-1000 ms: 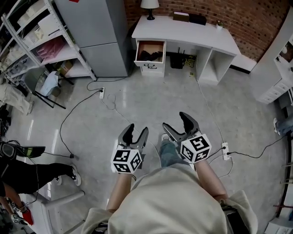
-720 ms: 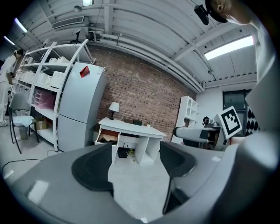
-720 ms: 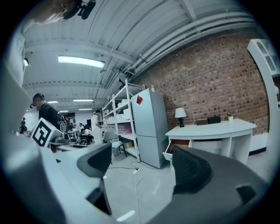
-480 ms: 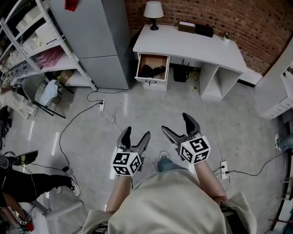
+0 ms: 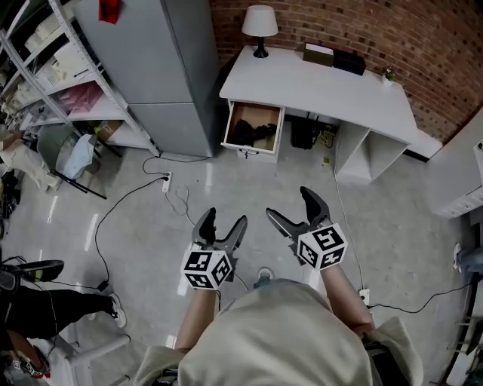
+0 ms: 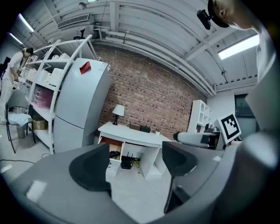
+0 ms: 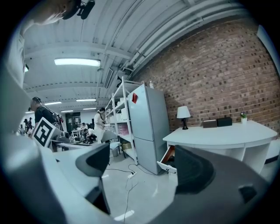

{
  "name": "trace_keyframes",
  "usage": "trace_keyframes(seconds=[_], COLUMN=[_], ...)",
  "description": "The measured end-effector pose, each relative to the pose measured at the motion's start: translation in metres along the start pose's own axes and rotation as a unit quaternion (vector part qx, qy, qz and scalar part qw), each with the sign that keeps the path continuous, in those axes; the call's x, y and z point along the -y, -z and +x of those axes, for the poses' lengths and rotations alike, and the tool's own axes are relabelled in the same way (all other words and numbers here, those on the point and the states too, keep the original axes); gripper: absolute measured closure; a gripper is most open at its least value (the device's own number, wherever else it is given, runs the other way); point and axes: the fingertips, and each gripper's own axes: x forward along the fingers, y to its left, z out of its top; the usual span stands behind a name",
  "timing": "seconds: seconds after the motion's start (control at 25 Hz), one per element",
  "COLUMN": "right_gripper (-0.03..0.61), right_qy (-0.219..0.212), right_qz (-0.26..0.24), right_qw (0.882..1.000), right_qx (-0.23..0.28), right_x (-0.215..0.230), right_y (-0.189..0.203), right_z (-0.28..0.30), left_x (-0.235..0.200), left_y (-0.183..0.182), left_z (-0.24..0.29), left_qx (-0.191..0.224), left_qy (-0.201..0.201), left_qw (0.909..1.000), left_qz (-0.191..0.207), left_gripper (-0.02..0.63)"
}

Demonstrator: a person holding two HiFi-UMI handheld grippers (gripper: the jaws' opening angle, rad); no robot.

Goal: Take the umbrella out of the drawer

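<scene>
A white desk (image 5: pixel 324 79) stands against the brick wall, and its left drawer (image 5: pixel 254 128) is pulled open. Inside lies a dark thing, likely the umbrella (image 5: pixel 256 134). My left gripper (image 5: pixel 224 223) and right gripper (image 5: pixel 290 206) are held side by side over the floor, well short of the desk. Both have just been opening and now stand wide open, with nothing between the jaws. In the left gripper view my left gripper (image 6: pixel 135 162) points at the open drawer (image 6: pixel 114 148). In the right gripper view the drawer (image 7: pixel 168 159) shows between the jaws of my right gripper (image 7: pixel 142 164).
A grey fridge (image 5: pixel 158 60) stands left of the desk, with metal shelving (image 5: pixel 53 68) beyond it. A lamp (image 5: pixel 259 22) and boxes (image 5: pixel 332 56) sit on the desk. Cables and a power strip (image 5: pixel 167 181) lie on the floor. A person's leg (image 5: pixel 53 309) is at the left.
Both grippers have travelled forward toward the desk, so the desk and its open drawer look nearer. Both pairs of jaws stand wider apart than a second ago.
</scene>
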Motion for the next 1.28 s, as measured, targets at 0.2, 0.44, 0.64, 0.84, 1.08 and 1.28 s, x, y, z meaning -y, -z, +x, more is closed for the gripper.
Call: trace_keyframes(seconds=[0.2,0.44,0.64,0.84,1.08,1.28], right_gripper=[0.144,0.144,0.144,0.144,0.144,0.144], right_qy=[-0.01,-0.019,-0.016,-0.011,-0.002,0.012], right_qz=[0.002,0.002,0.003,-0.001,-0.012,-0.016], right_qw=[1.0,1.0,0.999,0.999,0.998,0.997], right_qx=[-0.005,-0.019,-0.032,-0.043,-0.062,-0.078], right_x=[0.027,0.041,0.053,0.072,0.099,0.12], right_y=[-0.004,-0.003,0.006,0.015,0.018,0.013], right_z=[0.023,0.038,0.052,0.082,0.138,0.193], left_x=[-0.009,-0.019,-0.03,-0.053,-0.094,-0.136], left_y=[-0.006,-0.003,0.004,0.01,0.001,-0.025], left_z=[0.031,0.046,0.059,0.087,0.138,0.183], left_qx=[0.0,-0.011,-0.023,-0.033,-0.043,-0.05], left_qy=[-0.011,-0.025,-0.026,-0.024,-0.008,0.006], left_qw=[0.9999,0.9994,0.9991,0.9987,0.9987,0.9985], left_qz=[-0.004,-0.019,-0.026,-0.03,-0.027,-0.024], left_gripper=[0.252,0.252,0.252,0.252,0.252,0.252])
